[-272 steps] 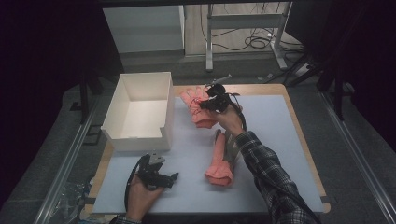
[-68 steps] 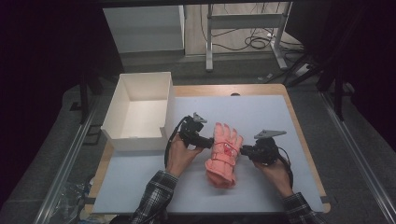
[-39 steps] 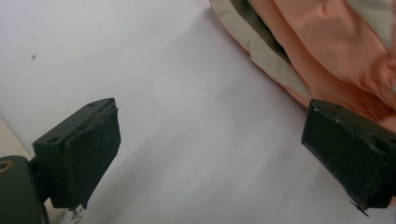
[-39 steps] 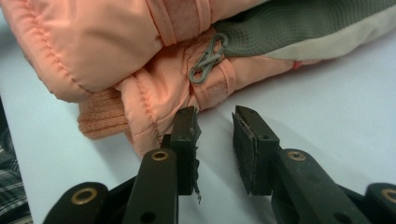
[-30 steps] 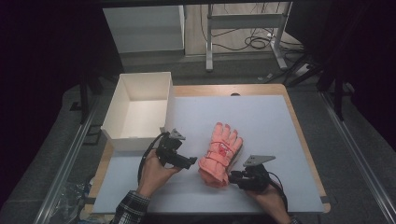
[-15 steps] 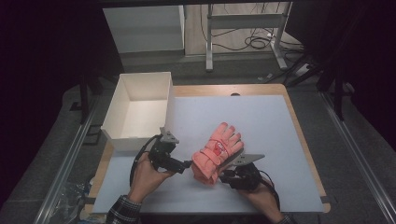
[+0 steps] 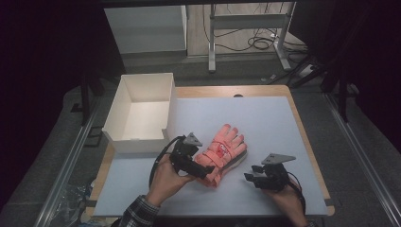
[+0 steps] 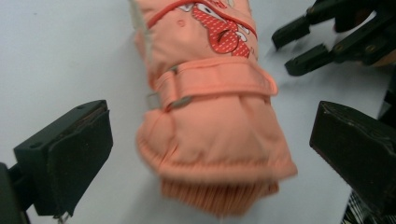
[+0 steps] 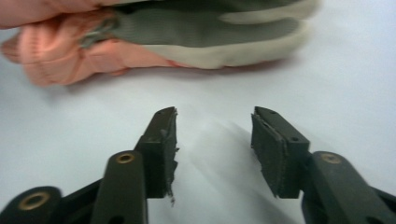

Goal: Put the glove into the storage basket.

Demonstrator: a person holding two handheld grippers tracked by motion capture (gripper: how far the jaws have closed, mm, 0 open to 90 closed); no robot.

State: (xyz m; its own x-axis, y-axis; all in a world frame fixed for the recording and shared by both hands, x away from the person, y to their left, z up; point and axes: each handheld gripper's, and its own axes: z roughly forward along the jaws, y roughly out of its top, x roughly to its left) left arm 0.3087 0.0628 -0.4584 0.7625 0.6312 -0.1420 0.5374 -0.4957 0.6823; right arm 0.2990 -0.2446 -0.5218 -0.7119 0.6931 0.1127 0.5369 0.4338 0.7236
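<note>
A: Salmon-pink padded glove (image 7: 221,154), high view: flat on the pale blue desk (image 7: 265,113), mid-front, fingers pointing away. White box (image 7: 140,113) well apart at left. Left hand-held gripper (image 7: 204,172) at the cuff; right hand-held gripper (image 7: 248,177) just beside, apart.

B: Left gripper view?

A: Jaws wide, having just opened further, straddling the knit cuff (image 8: 219,198), pads clear of it. Likely soft, light, compressible; the cuff or strap (image 8: 215,84) looks the best hold.

B: Right gripper view?

A: Jaws part open, just widened, empty; glove lies beyond. Open desk all round; front edge near.
</note>
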